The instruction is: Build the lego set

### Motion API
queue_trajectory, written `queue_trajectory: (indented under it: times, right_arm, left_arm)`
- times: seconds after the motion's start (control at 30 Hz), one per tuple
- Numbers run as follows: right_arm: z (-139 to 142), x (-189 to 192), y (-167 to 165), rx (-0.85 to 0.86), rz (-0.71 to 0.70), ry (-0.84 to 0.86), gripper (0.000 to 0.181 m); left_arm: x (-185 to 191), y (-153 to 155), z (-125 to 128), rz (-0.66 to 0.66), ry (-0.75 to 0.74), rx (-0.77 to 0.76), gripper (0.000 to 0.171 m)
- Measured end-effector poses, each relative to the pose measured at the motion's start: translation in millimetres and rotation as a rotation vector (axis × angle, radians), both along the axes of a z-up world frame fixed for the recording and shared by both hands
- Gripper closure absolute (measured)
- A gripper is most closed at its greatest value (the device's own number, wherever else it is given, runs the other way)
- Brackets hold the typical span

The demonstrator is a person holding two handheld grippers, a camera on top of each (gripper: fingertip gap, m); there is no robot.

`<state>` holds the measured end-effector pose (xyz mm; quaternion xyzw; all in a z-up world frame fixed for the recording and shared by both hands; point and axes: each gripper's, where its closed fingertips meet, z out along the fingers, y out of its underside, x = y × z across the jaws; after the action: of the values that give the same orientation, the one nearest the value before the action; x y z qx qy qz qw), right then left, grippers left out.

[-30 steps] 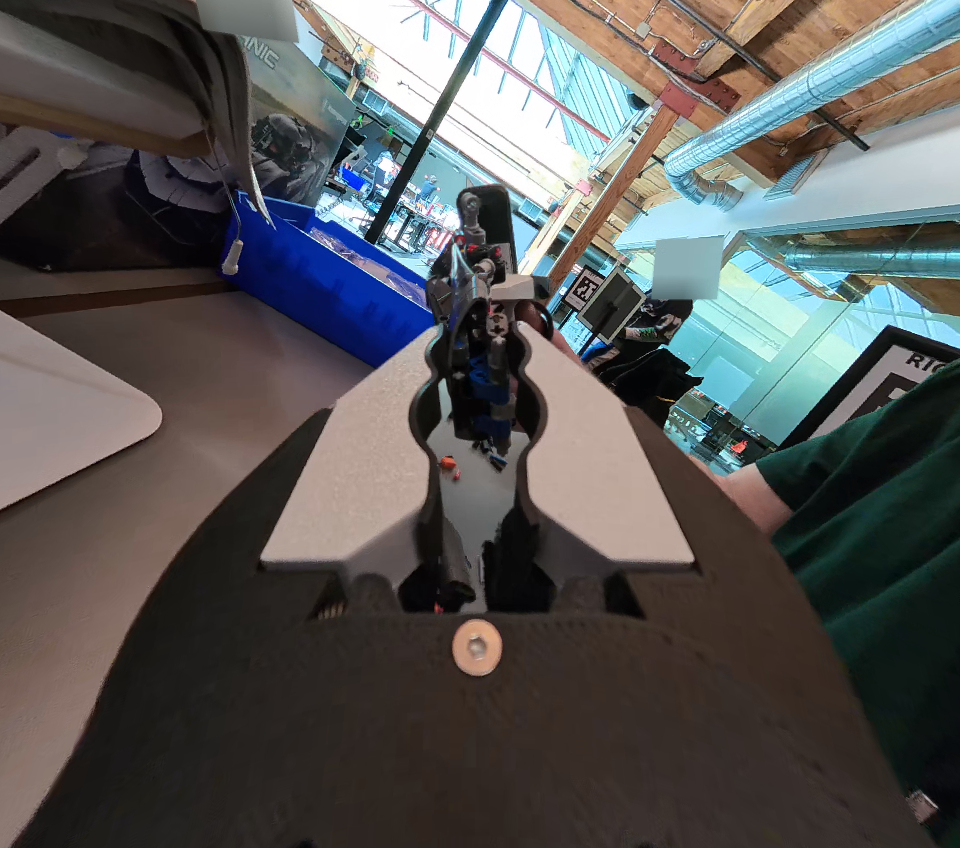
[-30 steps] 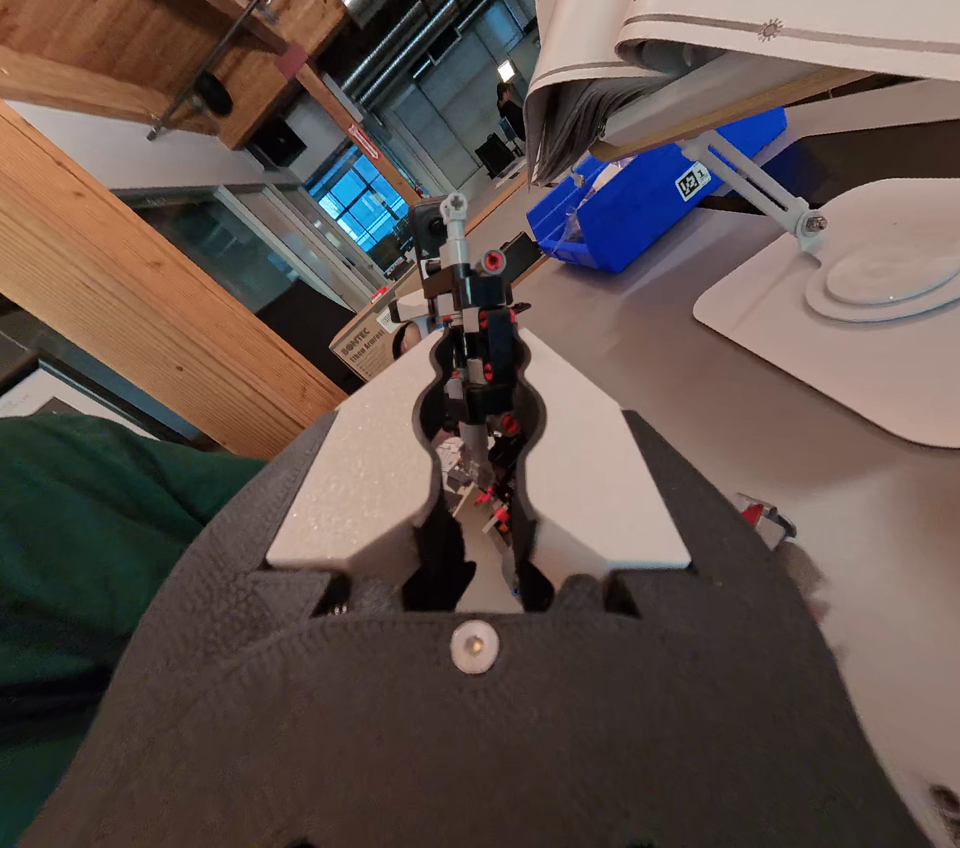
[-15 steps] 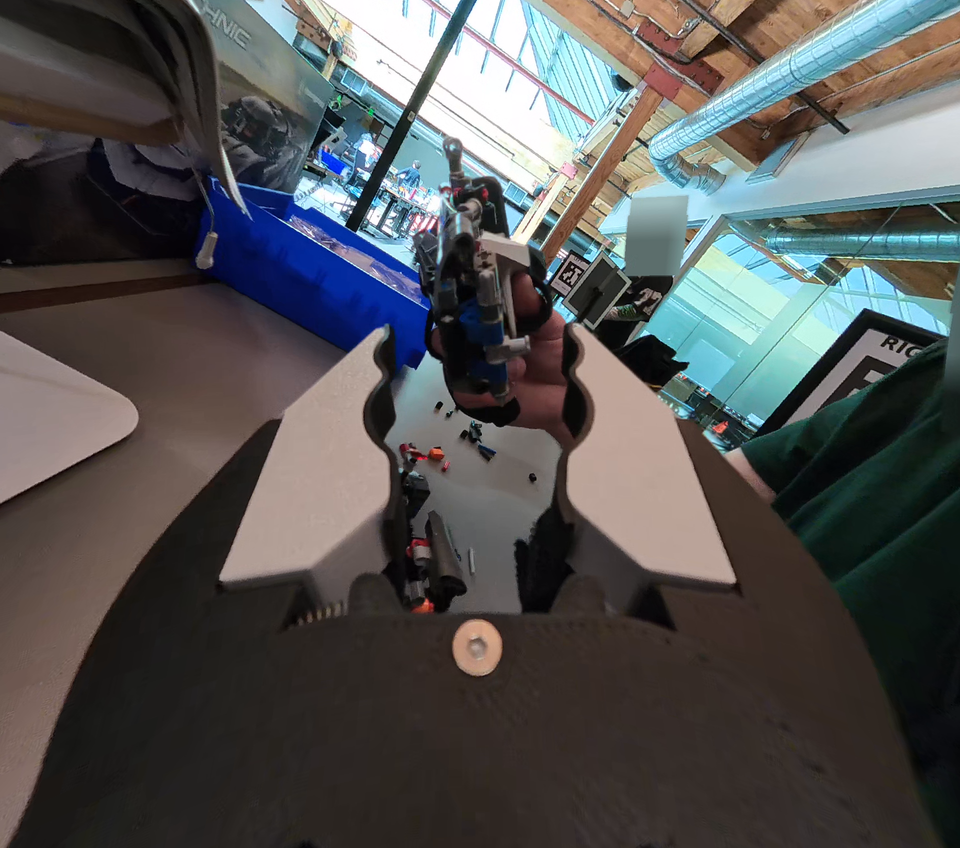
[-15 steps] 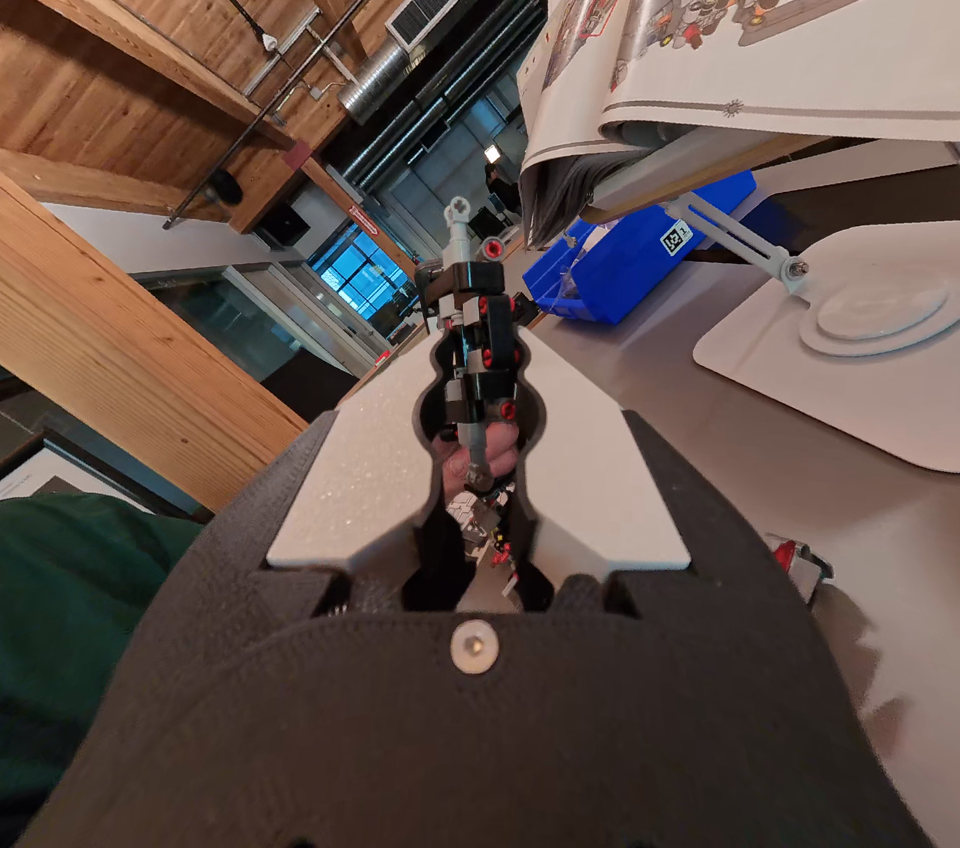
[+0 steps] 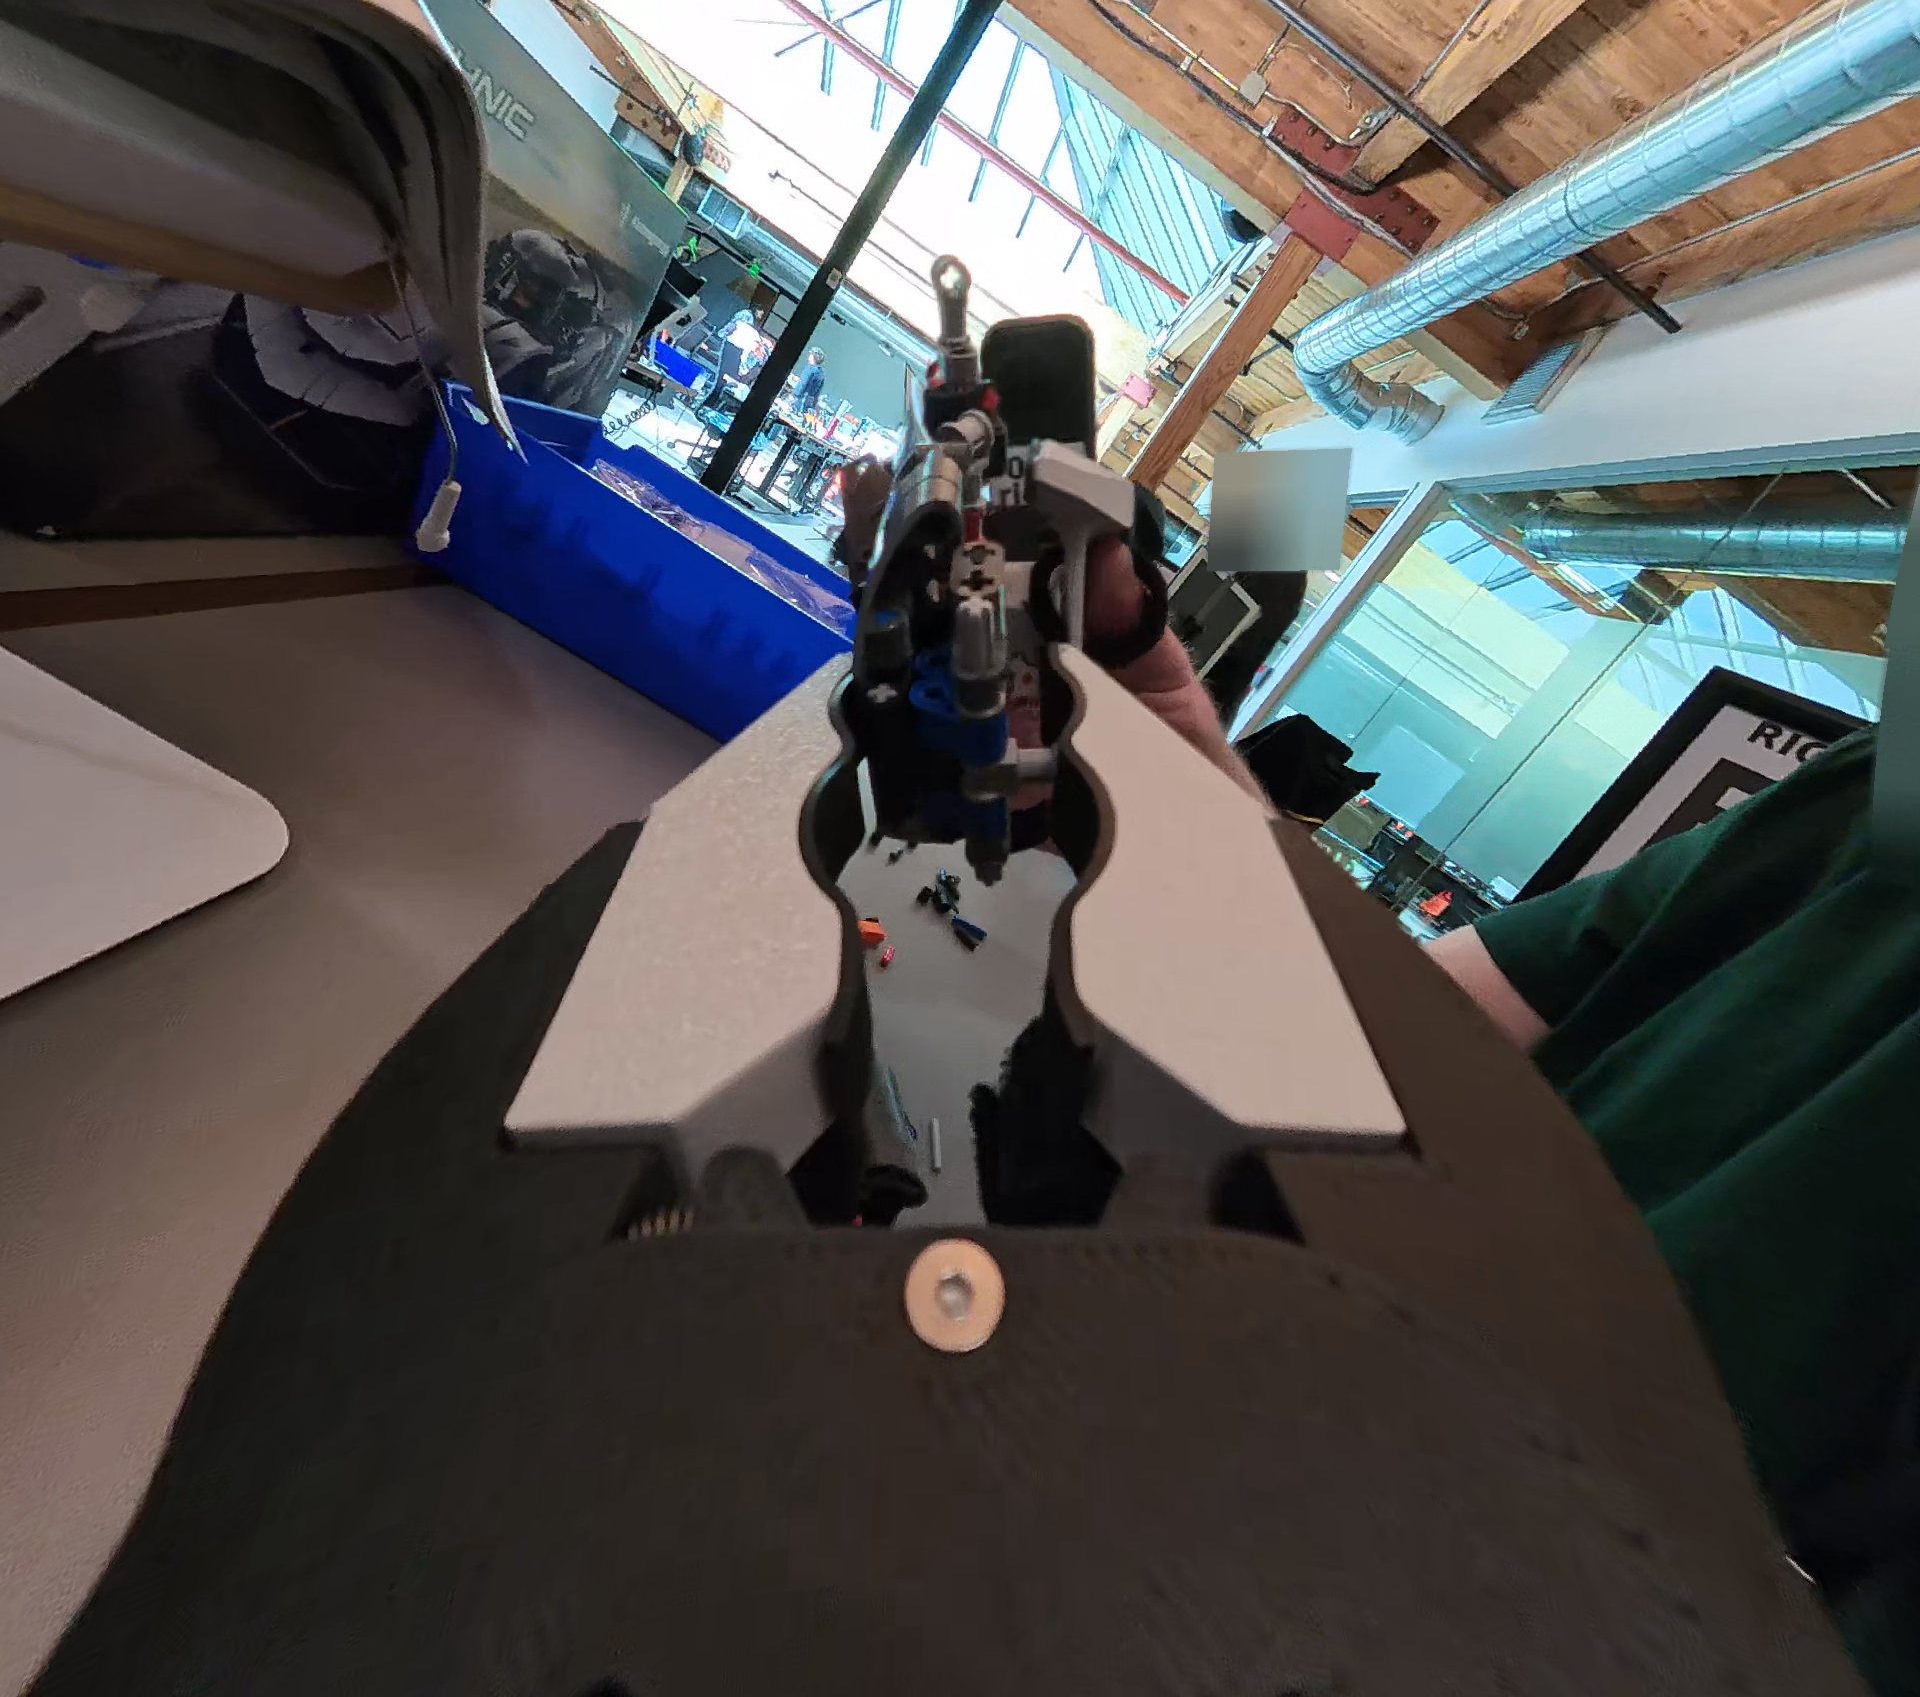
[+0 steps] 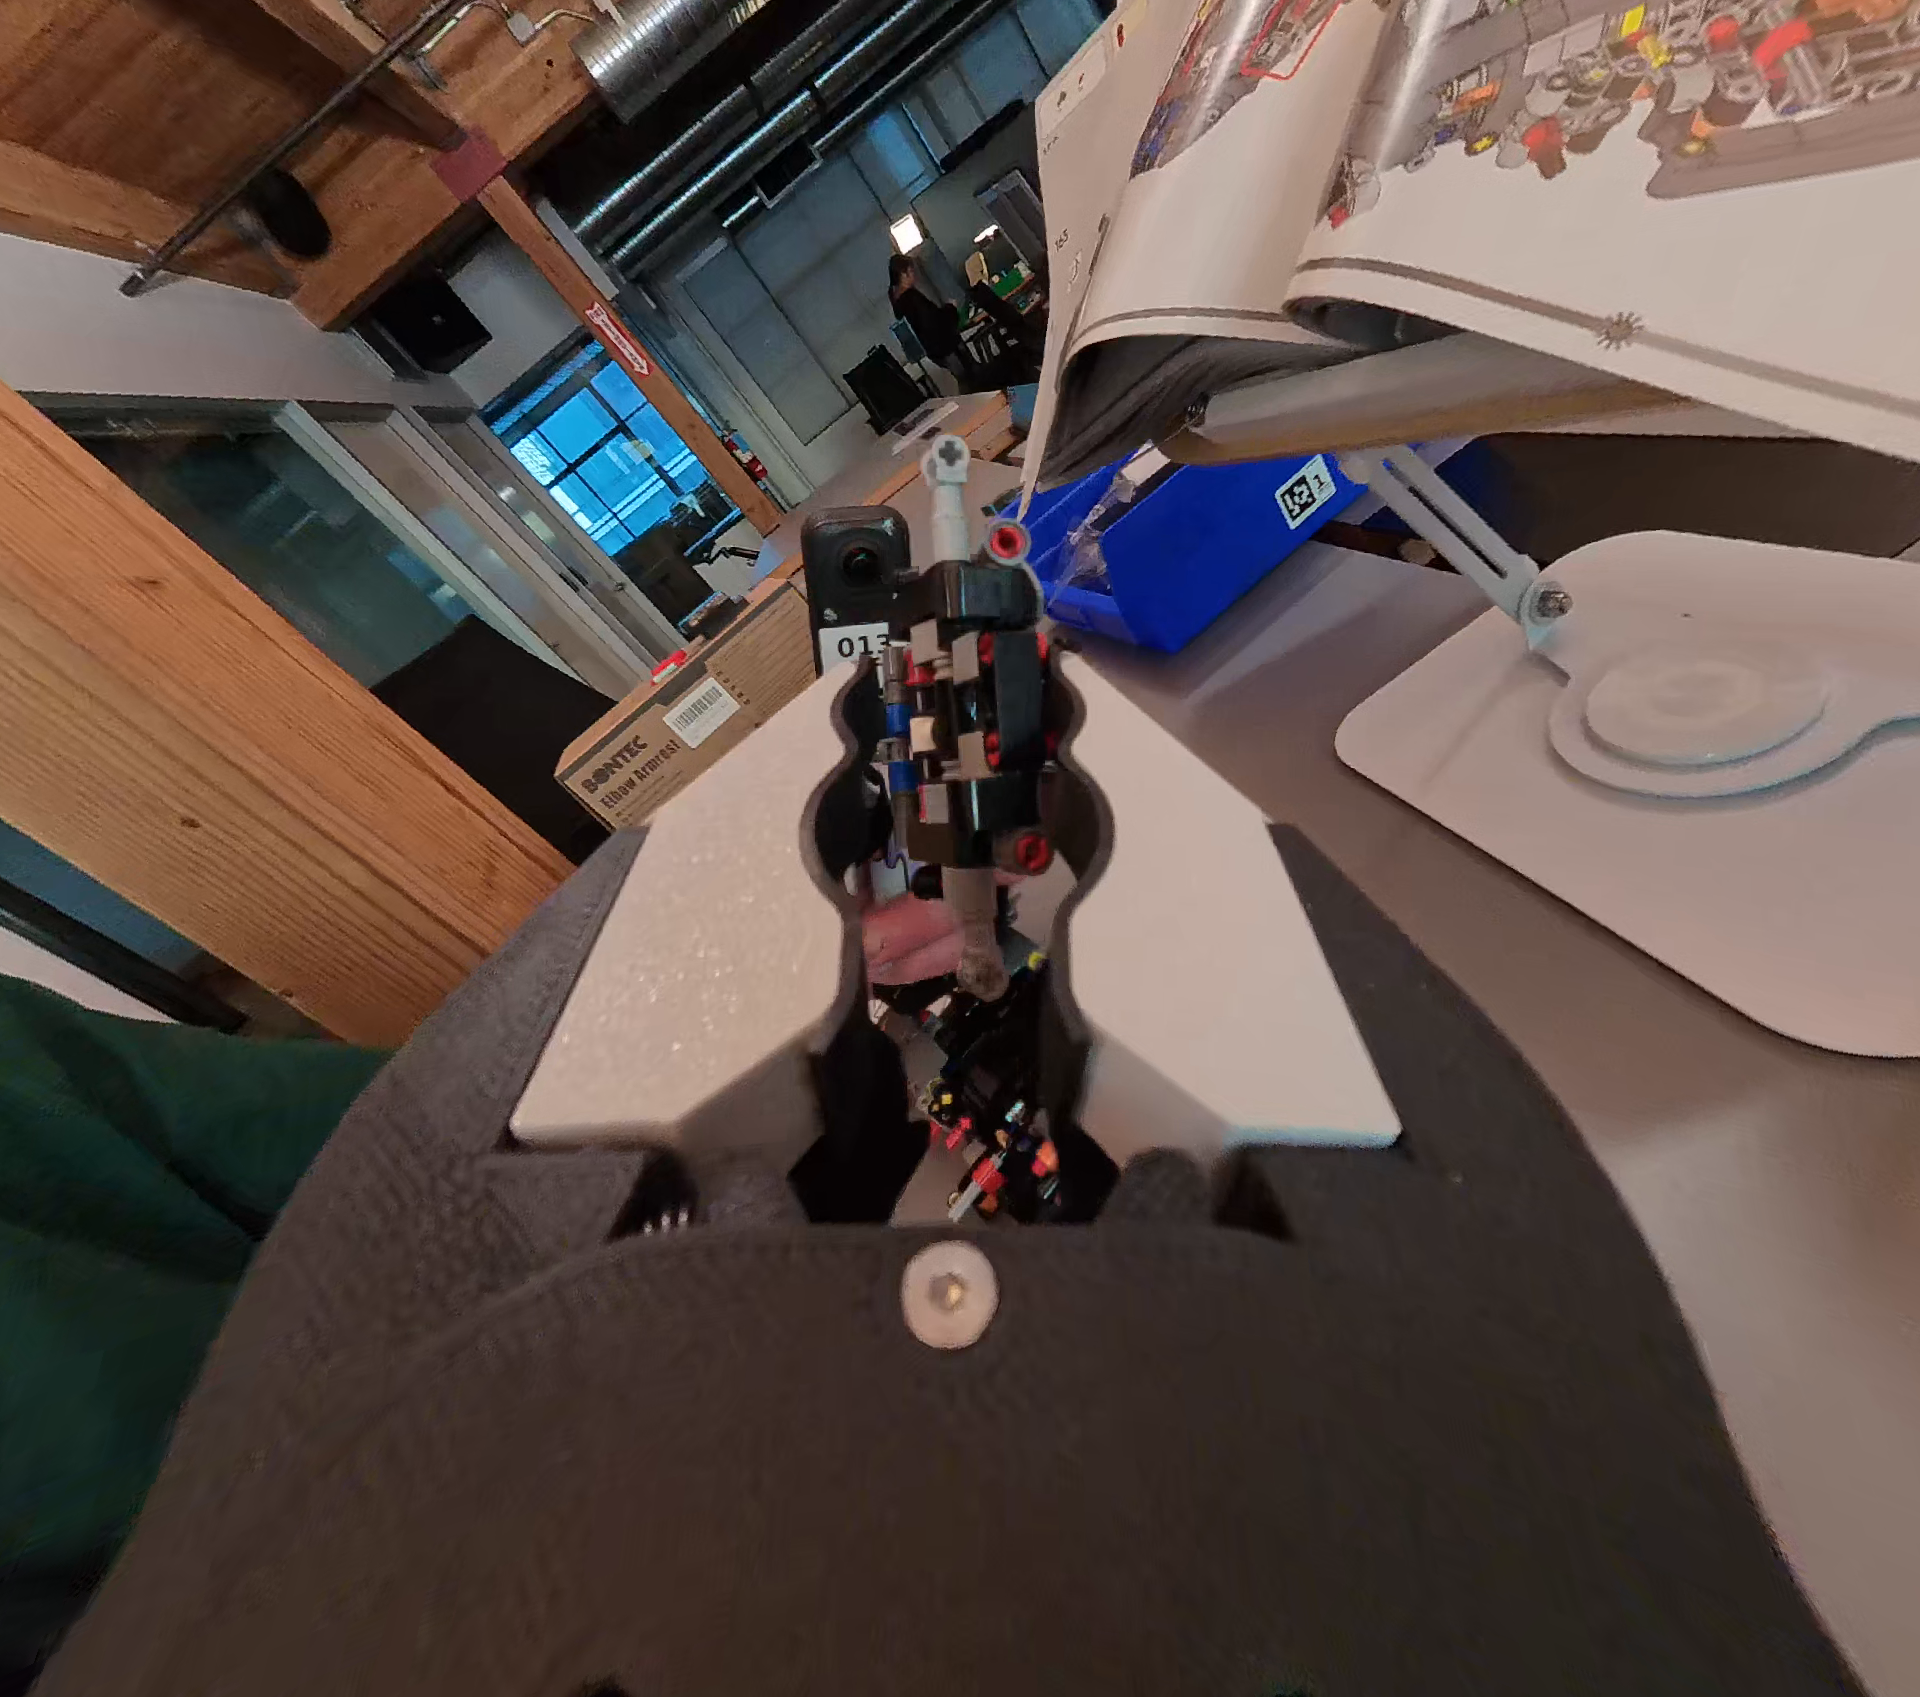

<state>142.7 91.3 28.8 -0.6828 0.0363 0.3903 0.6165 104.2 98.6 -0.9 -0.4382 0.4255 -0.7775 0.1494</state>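
Note:
A small lego assembly (image 5: 966, 504) of black, blue and grey technic parts with red pins and a grey axle on top is held in the air between both grippers. My left gripper (image 5: 956, 681) is shut on its lower part. My right gripper (image 6: 954, 691) is shut on the same assembly (image 6: 977, 598) from the opposite side. The right gripper's grey fingertip (image 5: 1081, 494) and a hand show behind the assembly in the left wrist view. The left gripper's camera (image 6: 857, 567) shows behind it in the right wrist view.
Loose small lego pieces (image 5: 935, 909) lie on the grey table below, also in the right wrist view (image 6: 997, 1117). A blue bin (image 5: 623, 567) stands at the back. An open instruction booklet (image 6: 1558, 89) sits on a stand with a white base (image 6: 1662, 764). A green sleeve (image 5: 1714, 1076) is close by.
My left gripper opened and drew back from the assembly half a second ago, and has now shut on it again. My right gripper kept its hold throughout.

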Motion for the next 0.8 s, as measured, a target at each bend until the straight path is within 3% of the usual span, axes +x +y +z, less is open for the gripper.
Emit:
queue_trajectory:
  times: [0.33, 0.57, 0.8]
  right_arm:
    - [0, -3, -15, -0.017, -0.048, -0.112, 0.139]
    - [7, -6, -39, 0.014, -0.119, -0.289, 0.131]
    - [5, -21, -48, 0.018, -0.166, -0.538, 0.142]
  left_arm:
    - [-4, -3, 16, 0.017, -0.041, -0.019, 0.142]
    - [-11, -9, 30, 0.042, -0.060, -0.095, 0.143]
    - [-23, -21, 34, 0.089, -0.104, -0.229, 0.143]
